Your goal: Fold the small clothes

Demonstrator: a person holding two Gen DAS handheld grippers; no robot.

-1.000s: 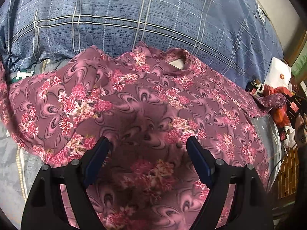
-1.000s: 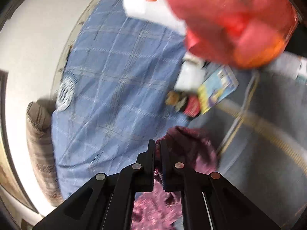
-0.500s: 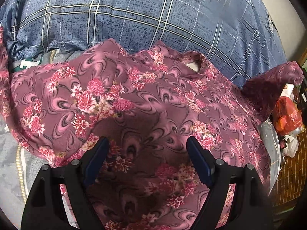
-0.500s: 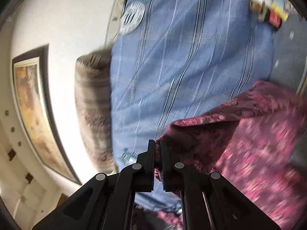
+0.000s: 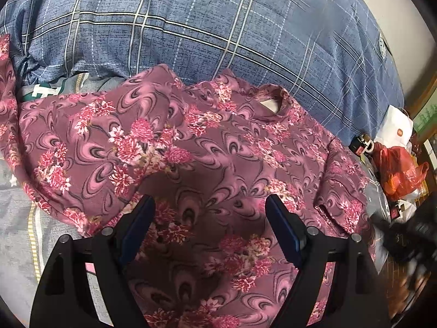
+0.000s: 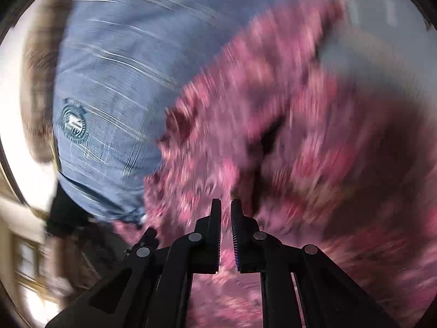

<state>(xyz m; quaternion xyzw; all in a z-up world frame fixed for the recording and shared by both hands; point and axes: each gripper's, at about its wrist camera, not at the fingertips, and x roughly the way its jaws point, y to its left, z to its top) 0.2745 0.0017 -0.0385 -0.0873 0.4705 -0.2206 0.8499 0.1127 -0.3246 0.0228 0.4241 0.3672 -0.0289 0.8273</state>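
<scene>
Two hand-held grippers in play over one floral top (image 5: 207, 161), spread across the bed at frame centre in the left wrist view, neckline toward the blue plaid duvet (image 5: 218, 27) above.

Left hand-held gripper (image 5: 210, 229): jaws wide apart, empty, hovering above the lower body of the garment.

Right hand-held gripper (image 6: 225, 235): jaws just opening, narrow gap, no cloth visible between them.

Sleeve (image 5: 341, 191) at right of frame: folded inward, loosely laid.

Risks:
- Springing back of the released sleeve: soft fabric, no crease pressed.
- Snagging of cloth on a passing fingertip.
- Bunching over existing wrinkles at left of frame, giving an uneven fold.
</scene>
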